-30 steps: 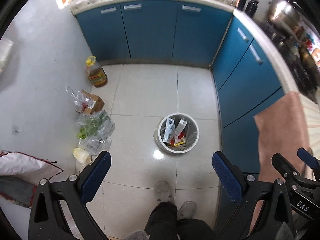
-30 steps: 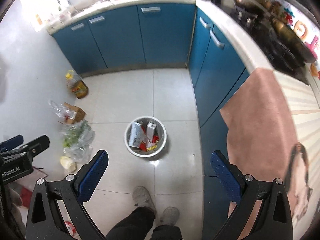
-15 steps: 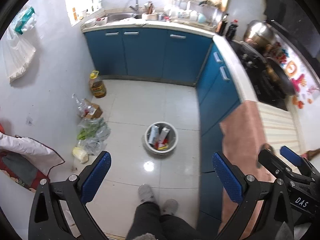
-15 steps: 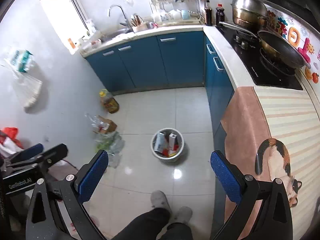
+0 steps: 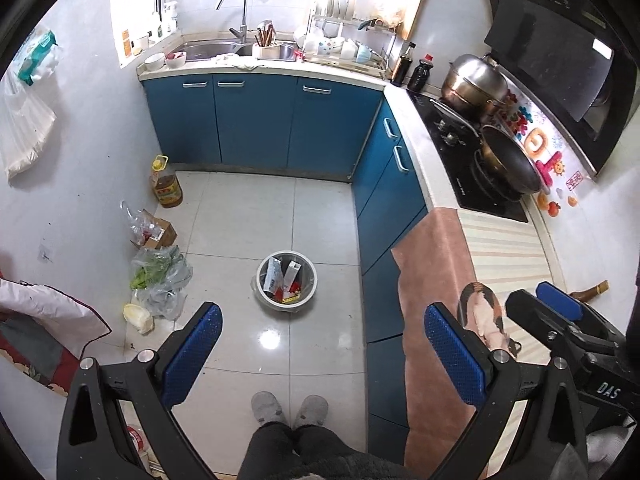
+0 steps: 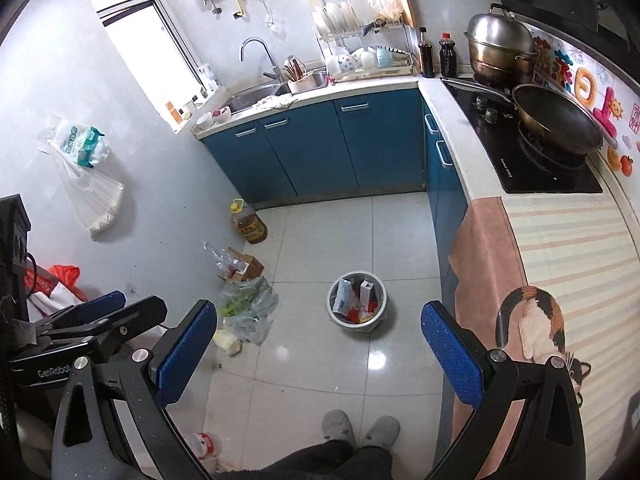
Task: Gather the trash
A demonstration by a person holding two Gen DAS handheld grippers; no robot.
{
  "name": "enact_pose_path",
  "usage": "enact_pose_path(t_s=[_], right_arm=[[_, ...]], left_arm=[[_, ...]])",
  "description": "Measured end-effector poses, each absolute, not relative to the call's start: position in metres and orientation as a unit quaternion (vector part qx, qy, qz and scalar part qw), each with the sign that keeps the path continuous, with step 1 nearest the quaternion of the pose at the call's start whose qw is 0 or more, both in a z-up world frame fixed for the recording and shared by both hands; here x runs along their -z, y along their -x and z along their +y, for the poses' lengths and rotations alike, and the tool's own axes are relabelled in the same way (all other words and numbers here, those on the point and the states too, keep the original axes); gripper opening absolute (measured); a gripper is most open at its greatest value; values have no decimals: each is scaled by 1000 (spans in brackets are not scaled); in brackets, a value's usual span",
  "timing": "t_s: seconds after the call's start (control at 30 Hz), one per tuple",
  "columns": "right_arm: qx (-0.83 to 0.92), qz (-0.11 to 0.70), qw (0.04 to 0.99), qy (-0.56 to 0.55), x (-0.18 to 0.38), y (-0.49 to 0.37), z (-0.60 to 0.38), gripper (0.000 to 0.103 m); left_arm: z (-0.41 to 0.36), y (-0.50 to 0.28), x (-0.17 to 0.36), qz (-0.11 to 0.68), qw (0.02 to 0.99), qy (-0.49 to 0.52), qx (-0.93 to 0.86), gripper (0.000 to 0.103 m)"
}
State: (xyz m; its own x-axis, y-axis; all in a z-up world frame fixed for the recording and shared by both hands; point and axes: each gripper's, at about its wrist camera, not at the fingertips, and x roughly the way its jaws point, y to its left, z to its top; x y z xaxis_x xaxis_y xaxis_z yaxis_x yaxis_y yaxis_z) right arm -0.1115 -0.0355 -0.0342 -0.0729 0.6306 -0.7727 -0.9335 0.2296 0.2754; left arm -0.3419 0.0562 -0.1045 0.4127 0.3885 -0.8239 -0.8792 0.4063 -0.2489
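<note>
While both sets of jaws gape wide and hold nothing, the left gripper (image 5: 318,344) and right gripper (image 6: 318,344) hang high above the trash bin (image 5: 286,281) on the floor (image 5: 256,216). Cartons lie inside the bin; plastic bags (image 5: 160,276) sit left of it.

Stood on the floor tiles (image 5: 240,216), in the middle of the room: a trash bin (image 5: 286,282), with cartons (image 5: 282,276) upright inside. Left of the bin, along the wall: an oil jug (image 5: 165,184) farthest back, then a cardboard box (image 5: 156,232), then plastic bags (image 5: 160,280). Behind everything, ranged under the sink (image 5: 208,50) and dish rack (image 5: 344,40): cabinets (image 5: 256,120). Right of the bin, more cabinets below a counter carrying a stove (image 5: 476,176) with a wok (image 5: 508,164) and pot (image 5: 476,80). Nearer on that counter, spread: a mat (image 5: 504,248). Nearest, before the bin: two slippered feet (image 5: 288,406).
</note>
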Motion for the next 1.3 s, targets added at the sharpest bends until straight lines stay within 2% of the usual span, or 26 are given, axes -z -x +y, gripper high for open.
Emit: enact_pose_path(t_s=[1.3], right_arm=[[-584,464,639,191,56,113,-31,103]], left_arm=[[50,345,114,359,759,364,-404,103]])
